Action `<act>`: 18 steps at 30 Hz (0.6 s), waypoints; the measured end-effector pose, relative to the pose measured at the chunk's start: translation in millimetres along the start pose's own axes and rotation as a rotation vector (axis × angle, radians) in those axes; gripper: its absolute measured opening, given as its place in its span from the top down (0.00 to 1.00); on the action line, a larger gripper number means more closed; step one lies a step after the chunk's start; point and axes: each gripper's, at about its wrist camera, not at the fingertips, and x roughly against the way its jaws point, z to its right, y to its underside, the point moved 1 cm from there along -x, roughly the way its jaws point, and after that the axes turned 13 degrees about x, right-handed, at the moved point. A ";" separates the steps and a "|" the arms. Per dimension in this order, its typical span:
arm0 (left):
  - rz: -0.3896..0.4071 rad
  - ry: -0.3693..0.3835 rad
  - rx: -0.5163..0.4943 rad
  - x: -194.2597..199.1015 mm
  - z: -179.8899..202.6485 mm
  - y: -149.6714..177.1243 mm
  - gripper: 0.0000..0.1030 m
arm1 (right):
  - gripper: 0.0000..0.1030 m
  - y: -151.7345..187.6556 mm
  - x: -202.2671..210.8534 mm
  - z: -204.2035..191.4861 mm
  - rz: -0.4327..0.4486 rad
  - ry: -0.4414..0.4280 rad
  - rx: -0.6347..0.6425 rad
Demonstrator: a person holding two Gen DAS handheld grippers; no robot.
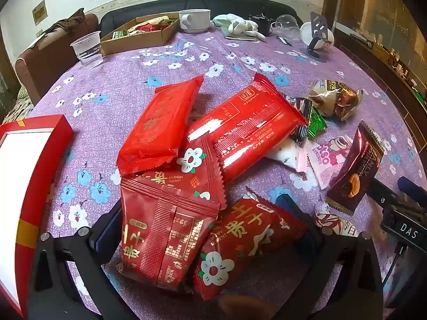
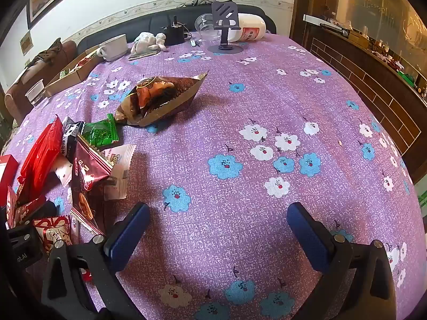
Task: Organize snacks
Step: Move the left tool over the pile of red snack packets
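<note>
A heap of snack packets lies on the purple flowered tablecloth (image 1: 128, 85). In the left wrist view my left gripper (image 1: 202, 226) is open, its fingers either side of two dark red flower-print packets (image 1: 165, 226) (image 1: 240, 242). Behind them lie two bright red packets (image 1: 162, 122) (image 1: 248, 128). A maroon cookie packet (image 1: 355, 165), a pink packet (image 1: 325, 160), a green packet (image 1: 316, 125) and a brown-gold bag (image 1: 333, 98) lie to the right. My right gripper (image 2: 217, 229) is open and empty over bare cloth, right of the heap (image 2: 88, 165). The brown-gold bag (image 2: 160, 98) lies ahead of it.
A red gift box with white inside (image 1: 29, 176) stands at the left. At the back are a cardboard tray of snacks (image 1: 141, 33), a clear plastic cup (image 1: 86, 49), a white mug (image 1: 193, 20), a phone stand (image 2: 225, 26) and a white jar (image 2: 249, 30). Sofas stand beyond the table.
</note>
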 end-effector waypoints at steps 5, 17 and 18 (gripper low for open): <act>-0.001 0.001 0.000 -0.1 -1.0 -0.4 0.00 | 0.00 -0.1 0.0 0.0 0.000 0.000 0.000; 0.000 -0.003 -0.002 -2.1 1.6 -0.4 0.00 | 0.00 0.1 0.0 0.0 -0.001 0.001 0.000; 0.000 -0.003 -0.002 -2.3 1.8 -0.4 0.00 | 0.00 0.1 0.0 0.1 -0.001 0.000 0.000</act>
